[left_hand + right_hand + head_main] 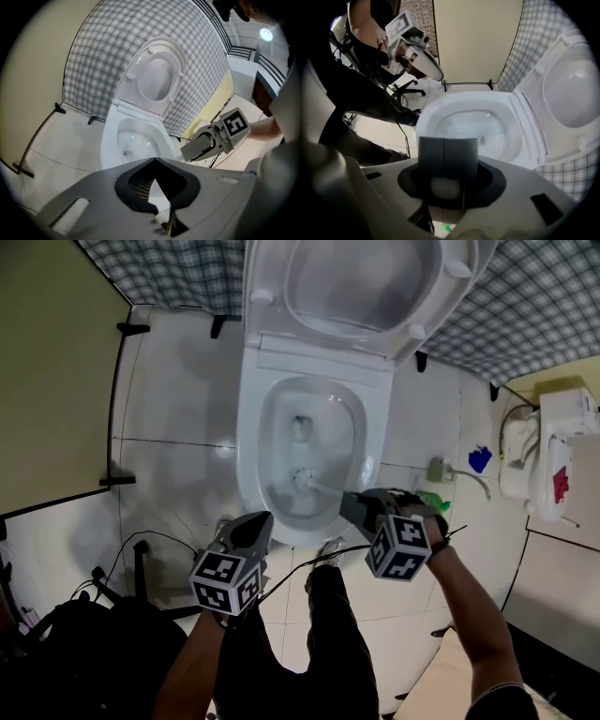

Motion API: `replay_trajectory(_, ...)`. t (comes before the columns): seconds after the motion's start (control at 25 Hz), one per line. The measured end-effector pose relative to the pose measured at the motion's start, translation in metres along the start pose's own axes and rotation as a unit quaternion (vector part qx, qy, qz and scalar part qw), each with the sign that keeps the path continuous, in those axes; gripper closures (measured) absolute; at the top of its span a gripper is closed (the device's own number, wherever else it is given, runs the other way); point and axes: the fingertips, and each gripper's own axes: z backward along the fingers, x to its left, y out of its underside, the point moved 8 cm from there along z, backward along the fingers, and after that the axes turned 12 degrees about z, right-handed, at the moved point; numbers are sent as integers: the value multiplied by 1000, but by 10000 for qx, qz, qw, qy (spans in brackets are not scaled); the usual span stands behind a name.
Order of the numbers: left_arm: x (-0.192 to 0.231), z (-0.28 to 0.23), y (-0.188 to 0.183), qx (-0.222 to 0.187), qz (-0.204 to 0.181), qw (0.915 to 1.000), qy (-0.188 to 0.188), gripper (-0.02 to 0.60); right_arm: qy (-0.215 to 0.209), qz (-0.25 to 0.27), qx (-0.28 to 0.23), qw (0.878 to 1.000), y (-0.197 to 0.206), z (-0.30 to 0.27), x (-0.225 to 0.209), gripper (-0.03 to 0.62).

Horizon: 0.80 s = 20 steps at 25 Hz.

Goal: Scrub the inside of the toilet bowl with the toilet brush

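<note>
Forearms (473,615) and two marker cubes (398,547) nearest the lens, dark trouser legs (328,634) between them, white floor tiles (178,399) beneath. Right tongs (349,504) pinching the toilet brush (305,479) by its thick grey handle, pads closed on either side; seen along the jaws in the right gripper view as a grey block (447,154) filling the gap. Slim white shaft slanting down and left over the near rim of the toilet bowl (249,442), bristle head low inside, near the front wall and short of the drain opening; touching porcelain or just off it, cannot tell. Left tongs (255,523) pressed together, nothing between them, hovering above the floor just outside the bowl's front left. Seat and lid (375,282) tipped up against the checked wall (159,268).

Looks like a light tool: stiff plastic shaft, springy bristles, probably wet. Best taken where taken now, on the fat grey grip, with more to bite on than the thin shaft. Smooth round plastic, so liable to roll in the pads under sideways push against the glazed, slick wall. Calls for a firm squeeze and modest pressure, given the long shaft working as a lever
</note>
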Motion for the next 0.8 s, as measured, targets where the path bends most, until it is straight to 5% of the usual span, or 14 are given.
replay_trajectory(0.36,-9,-5,5,85,-25,9999,55,571,-200,-565,108,9981,17,10,3,413)
replay_trajectory(0.56,-11,-5,2,56,-63,9999,64,571,-39,-1377,109,9904,29,-28,-32,414)
replay_trajectory(0.8,-11,-2,3,33,-51,10000,26,571,-29,-1560,286,9873,16,-61,-75,414)
